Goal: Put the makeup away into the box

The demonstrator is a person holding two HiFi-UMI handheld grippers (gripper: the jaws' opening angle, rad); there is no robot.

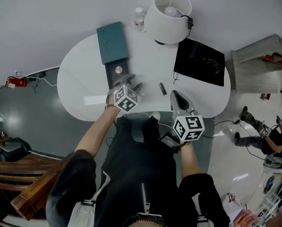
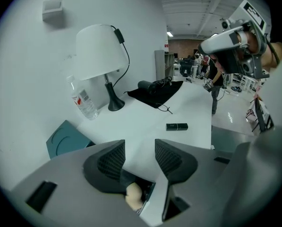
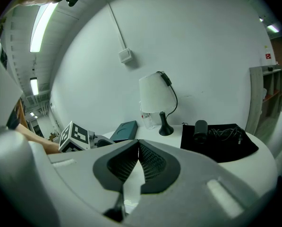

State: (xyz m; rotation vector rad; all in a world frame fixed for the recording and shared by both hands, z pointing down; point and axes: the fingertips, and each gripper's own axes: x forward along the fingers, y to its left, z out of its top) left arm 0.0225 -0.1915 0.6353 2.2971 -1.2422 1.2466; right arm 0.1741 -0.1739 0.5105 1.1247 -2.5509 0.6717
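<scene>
A dark open box lies on the white table, with a round pale item inside and its teal lid just behind it. My left gripper hovers at the box's near end. Its jaws stand open with only bare table between them. A beige rounded item shows low behind the jaws. A black lipstick tube lies on the table between the two grippers. My right gripper is shut and empty, to the right of the tube.
At the back stand a white lamp and a clear water bottle. A black cloth with a dark device and cables lies at the right. Right of the table are a grey shelf unit and a person sitting on the floor.
</scene>
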